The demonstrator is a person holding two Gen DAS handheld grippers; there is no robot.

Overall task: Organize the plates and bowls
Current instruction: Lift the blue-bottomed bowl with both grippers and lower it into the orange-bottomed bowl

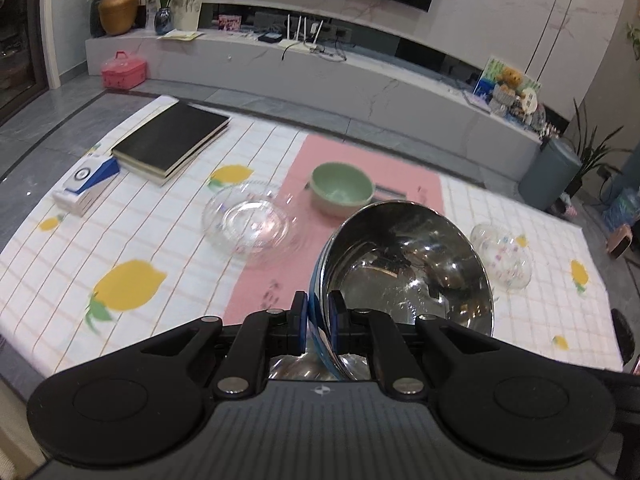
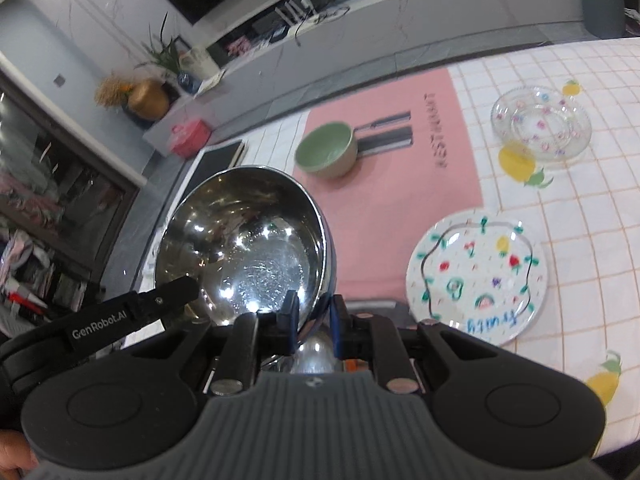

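A shiny steel bowl (image 1: pixel 408 264) hangs tilted above the table, and my left gripper (image 1: pixel 319 300) is shut on its near rim. In the right wrist view the same kind of steel bowl (image 2: pixel 248 240) has its rim pinched in my right gripper (image 2: pixel 314 304), which is shut. One of the other gripper's black fingers (image 2: pixel 176 290) reaches the bowl's left edge. A green bowl (image 1: pixel 342 192) (image 2: pixel 326 150) stands upright on the pink mat (image 1: pixel 360 168). Also on the cloth are a clear glass plate (image 1: pixel 250 226), stacked flowered glass dishes (image 2: pixel 542 122) and a painted plate (image 2: pixel 476 276).
The table carries a white checked cloth with lemons (image 1: pixel 128 284). Stacked black books (image 1: pixel 172 140) and a blue-and-white box (image 1: pixel 86 186) lie at its far left. Beyond the table runs a low TV bench (image 1: pixel 320 68), with a pink case (image 1: pixel 122 70) on the floor.
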